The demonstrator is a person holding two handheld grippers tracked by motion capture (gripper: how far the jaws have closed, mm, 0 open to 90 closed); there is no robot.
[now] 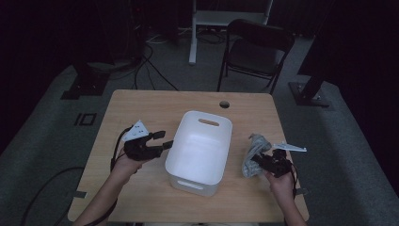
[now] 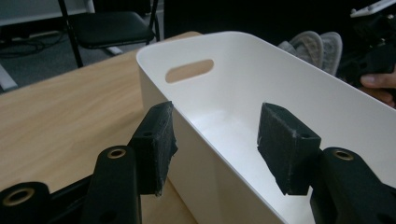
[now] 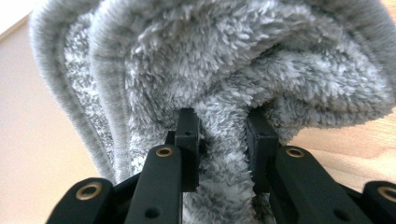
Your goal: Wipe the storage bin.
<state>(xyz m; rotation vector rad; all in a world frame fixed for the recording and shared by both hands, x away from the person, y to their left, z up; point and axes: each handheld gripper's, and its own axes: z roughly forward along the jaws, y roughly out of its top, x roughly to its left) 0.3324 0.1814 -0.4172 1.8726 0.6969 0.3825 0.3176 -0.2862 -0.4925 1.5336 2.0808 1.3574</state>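
Note:
A white plastic bin [image 1: 207, 114] with slot handles stands in the middle of the wooden table [image 1: 141, 106]. My left gripper [image 1: 163, 141] hovers at the bin's left wall, open; in the left gripper view [image 2: 215, 144] the rim [image 2: 187, 44] runs between the jaws, one pad outside and one over the inside, neither touching. A grey fluffy cloth [image 1: 251, 153] is bunched up right of the bin. My right gripper [image 1: 259, 162] is shut on a fold of that cloth [image 3: 224, 60], with the pile squeezed between its pads [image 3: 222, 135].
A black folding chair [image 1: 256, 49] and a white stand [image 1: 193, 33] stand beyond the table's far edge. A cable hole [image 1: 224, 104] sits near the far edge. Cables trail over the grey floor at the left.

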